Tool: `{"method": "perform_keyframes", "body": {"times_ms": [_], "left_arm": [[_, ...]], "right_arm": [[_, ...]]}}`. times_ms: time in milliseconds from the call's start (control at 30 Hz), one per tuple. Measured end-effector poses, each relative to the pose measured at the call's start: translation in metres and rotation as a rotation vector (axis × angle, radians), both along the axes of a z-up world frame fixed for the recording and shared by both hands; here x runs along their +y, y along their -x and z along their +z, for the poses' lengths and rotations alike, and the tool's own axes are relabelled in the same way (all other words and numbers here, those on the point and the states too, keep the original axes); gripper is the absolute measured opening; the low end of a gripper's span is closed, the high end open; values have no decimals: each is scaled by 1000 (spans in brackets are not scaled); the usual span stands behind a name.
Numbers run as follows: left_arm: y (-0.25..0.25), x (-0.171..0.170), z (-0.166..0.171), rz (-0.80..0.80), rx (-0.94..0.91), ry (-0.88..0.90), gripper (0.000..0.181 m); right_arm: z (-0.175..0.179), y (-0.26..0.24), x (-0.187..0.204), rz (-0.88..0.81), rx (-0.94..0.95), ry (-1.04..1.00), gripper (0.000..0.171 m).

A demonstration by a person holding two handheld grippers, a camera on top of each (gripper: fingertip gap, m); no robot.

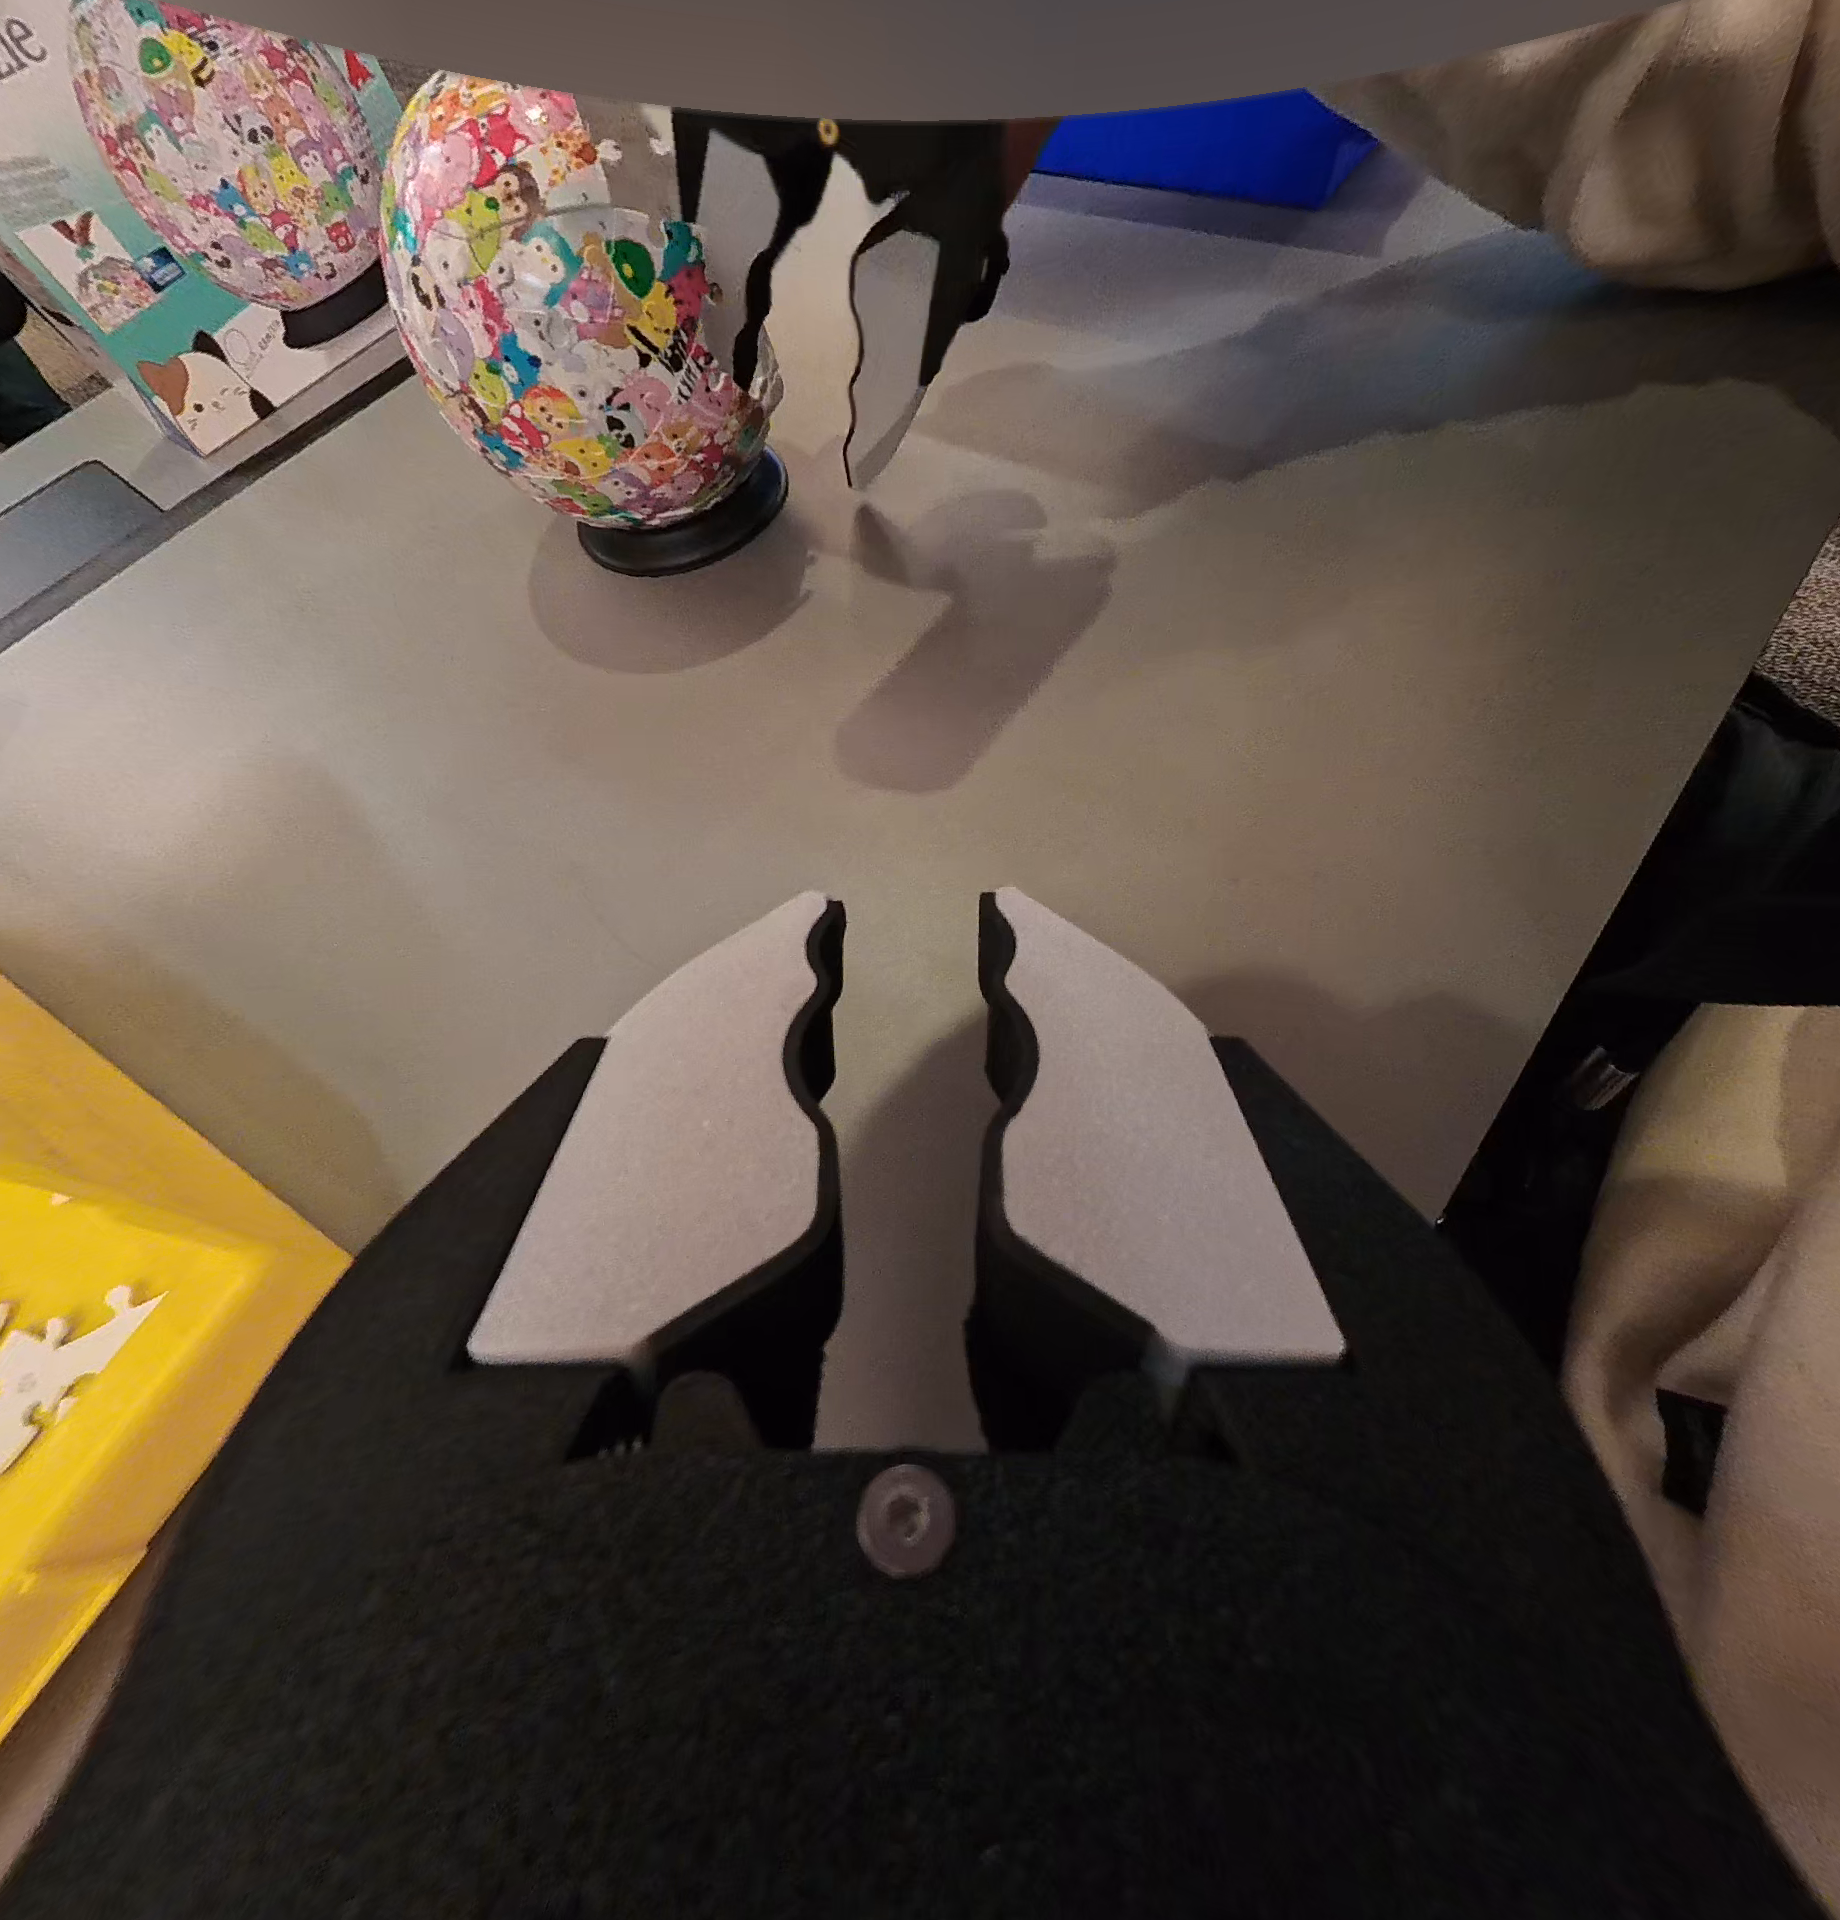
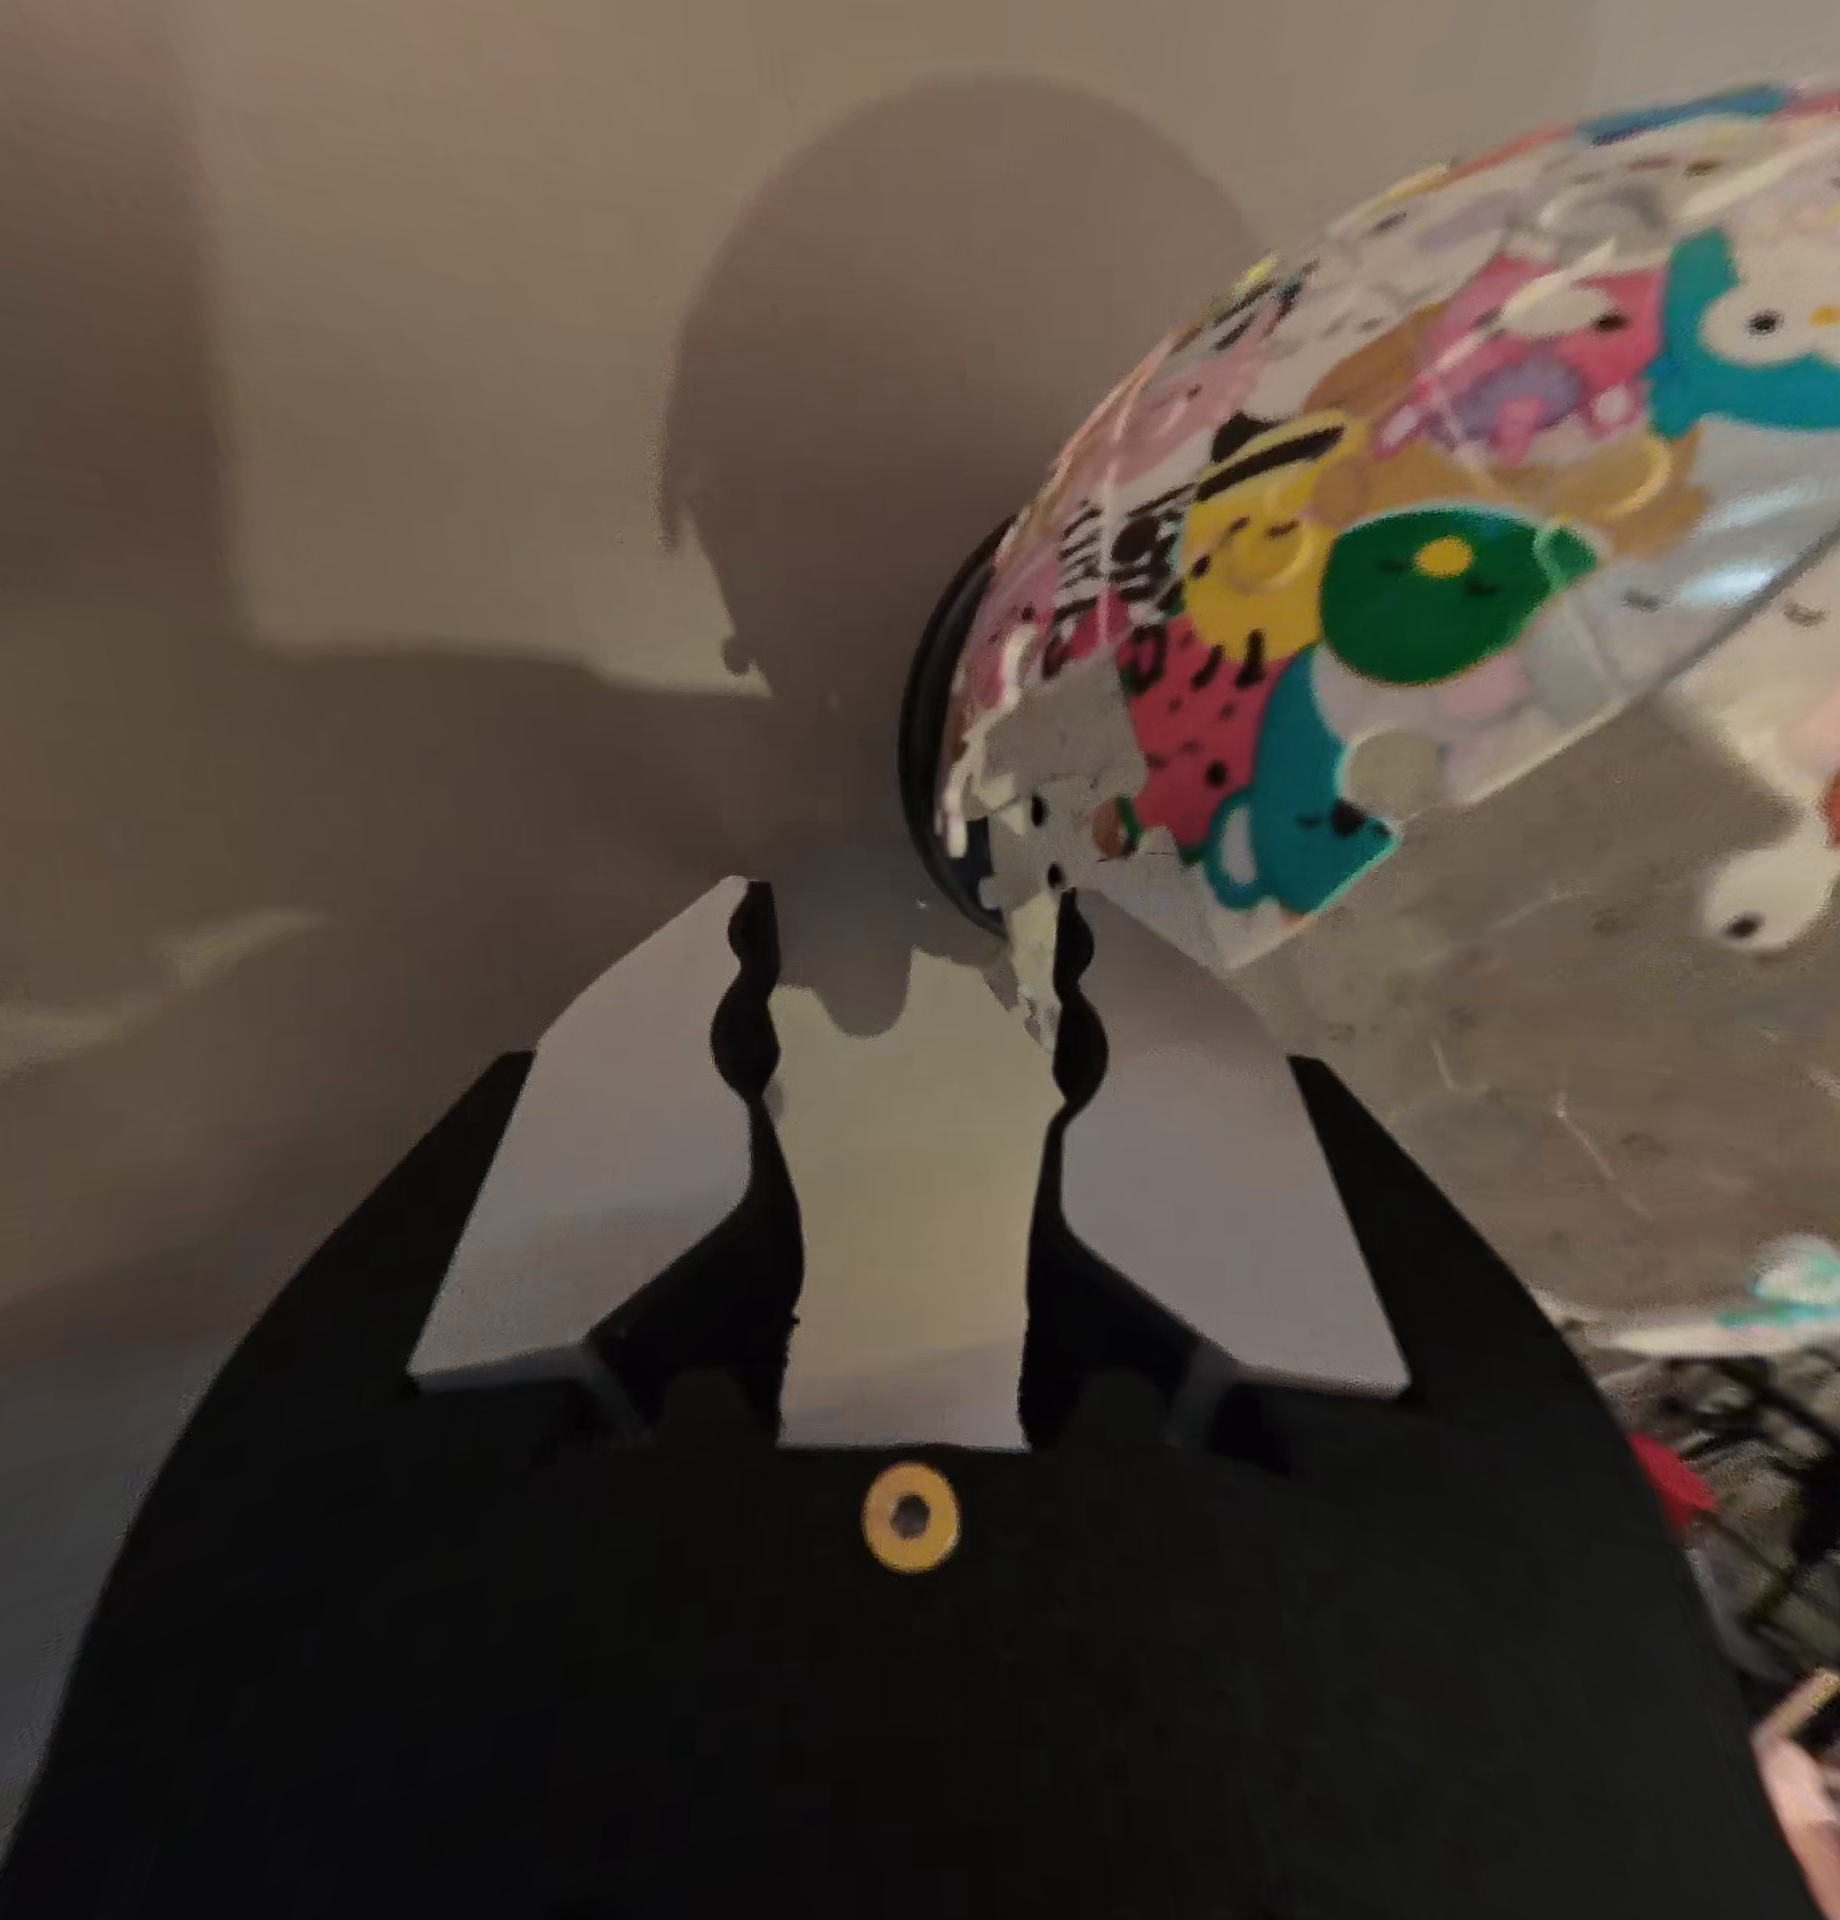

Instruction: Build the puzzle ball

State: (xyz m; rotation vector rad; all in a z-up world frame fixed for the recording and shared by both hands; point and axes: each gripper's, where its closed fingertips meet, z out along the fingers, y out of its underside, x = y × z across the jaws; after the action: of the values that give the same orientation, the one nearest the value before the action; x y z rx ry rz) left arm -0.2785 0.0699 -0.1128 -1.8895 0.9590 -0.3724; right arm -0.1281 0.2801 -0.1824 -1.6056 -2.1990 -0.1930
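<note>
Two grippers are in view over a grey worktop [image 1: 376,831]. Left gripper [image 1: 911,914]: jaws spread with a narrow gap, nothing between them, held above bare worktop. Right gripper [image 2: 905,914]: jaws spread and empty, its right fingertip [image 2: 1067,935] at the lower edge of the ball [image 2: 1415,623]; contact cannot be confirmed. In the left wrist view the ball [image 1: 573,312] stands upright on a black ring stand [image 1: 687,530] at the far left of the worktop, with the right gripper [image 1: 885,436] just beside it. Ball surface is partly covered with coloured pieces; clear shell shows elsewhere. A printed box [image 1: 116,260] stands behind the ball. A yellow bin [image 1: 116,1195] at the near left holds loose pieces [image 1: 22,1371], pale side up.
</note>
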Motion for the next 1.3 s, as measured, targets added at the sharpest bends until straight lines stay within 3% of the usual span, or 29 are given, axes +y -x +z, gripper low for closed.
{"method": "perform_keyframes", "body": {"times_ms": [133,167,267,633,1300], "left_arm": [[2,0,-3,4,13,0,24],[2,0,-3,5,15,-1,24],[3,1,-5,7,17,0,24],[7,2,-9,18,24,8,24],[6,1,-6,17,25,-1,23]], "right_arm": [[9,8,3,133,102,-135,36],[11,9,3,173,115,-170,25],[18,12,7,238,143,-276,19],[0,12,14,251,97,-316,24],[6,13,8,289,90,-334,0]]}}
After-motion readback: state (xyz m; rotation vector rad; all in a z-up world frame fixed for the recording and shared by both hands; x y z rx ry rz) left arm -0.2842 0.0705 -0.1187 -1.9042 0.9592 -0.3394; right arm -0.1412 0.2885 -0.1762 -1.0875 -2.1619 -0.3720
